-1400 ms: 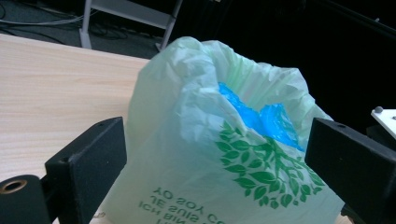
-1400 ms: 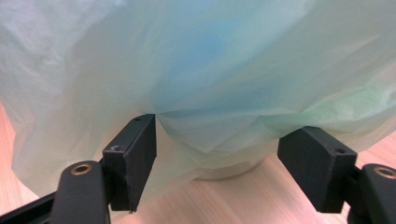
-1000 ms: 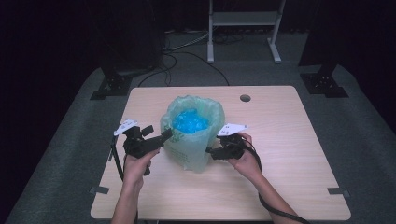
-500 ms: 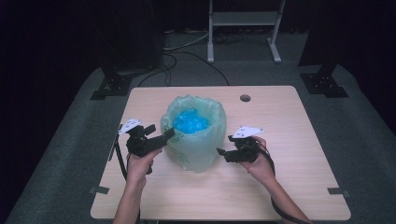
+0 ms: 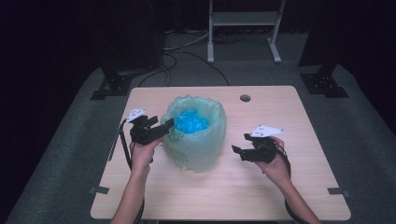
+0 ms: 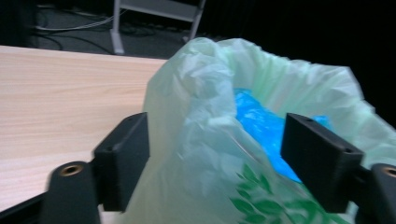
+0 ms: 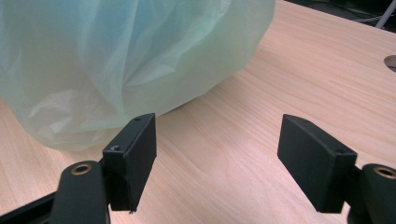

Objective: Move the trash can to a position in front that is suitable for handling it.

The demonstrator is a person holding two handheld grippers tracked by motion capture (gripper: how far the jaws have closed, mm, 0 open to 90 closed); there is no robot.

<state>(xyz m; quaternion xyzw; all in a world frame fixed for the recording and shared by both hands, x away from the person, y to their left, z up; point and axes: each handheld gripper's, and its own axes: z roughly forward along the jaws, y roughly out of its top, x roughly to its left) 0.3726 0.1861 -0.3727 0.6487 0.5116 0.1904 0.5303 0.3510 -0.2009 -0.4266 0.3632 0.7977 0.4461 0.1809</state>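
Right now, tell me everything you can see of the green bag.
The bag is thin, translucent pale-green plastic, crinkled, with a darker leaf print low on its side. It stands upright near the table's middle, mouth open, rim bunched, something bright blue inside. The left tongs straddle its rim, having just been closing; the right tongs stand open, clear of it.

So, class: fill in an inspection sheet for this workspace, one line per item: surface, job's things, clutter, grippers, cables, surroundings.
Surface: wooden table, round hole near its far edge.
Job's things: green plastic bag, open-topped, blue contents.
Clutter: nothing seen.
Grippers: left gripper jaws have just been closing around the bag's rim, film between them, not yet pinched; right gripper open, apart from the bag.
Cables: black cable trailing from the left gripper; floor cables.
Surroundings: dark room, grey floor, metal stand.
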